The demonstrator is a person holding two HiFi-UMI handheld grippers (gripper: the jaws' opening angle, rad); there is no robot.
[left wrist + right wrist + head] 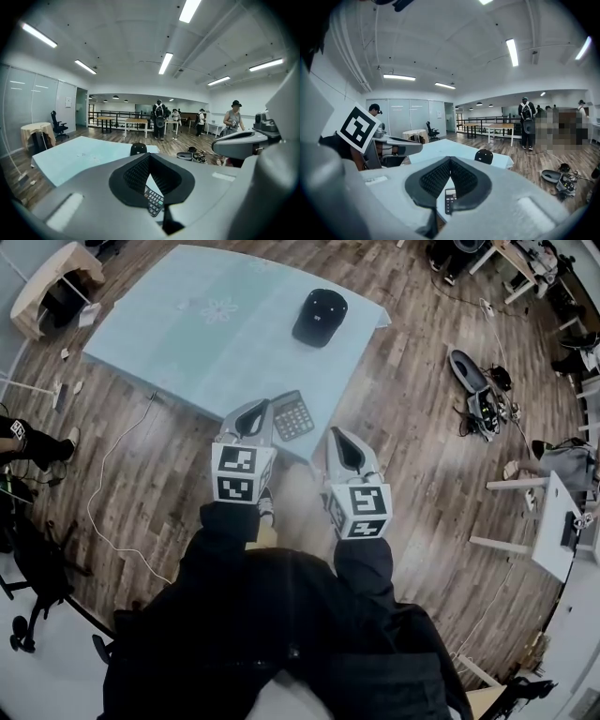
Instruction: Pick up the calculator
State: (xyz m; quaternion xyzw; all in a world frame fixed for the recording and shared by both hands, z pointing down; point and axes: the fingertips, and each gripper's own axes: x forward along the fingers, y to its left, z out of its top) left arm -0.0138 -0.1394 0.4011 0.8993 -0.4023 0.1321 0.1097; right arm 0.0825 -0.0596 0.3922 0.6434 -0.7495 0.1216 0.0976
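A dark grey calculator point(292, 415) lies at the near corner of the table with the pale blue cloth point(216, 343). A black cap point(319, 317) rests further back on the same cloth. My left gripper point(251, 414) hovers at the table's edge just left of the calculator, its jaws shut with nothing between them. My right gripper point(340, 437) sits just right of the corner, also shut and empty. In the left gripper view the calculator point(153, 200) shows beneath the closed pads point(136, 176). It shows the same way in the right gripper view, calculator point(450, 199) under cap point(483, 156).
Bags and gear point(476, 385) lie on the wood floor to the right. A white table point(553, 521) stands at the far right and a cable point(112, 474) trails on the left. Several people point(159, 119) stand by tables beyond.
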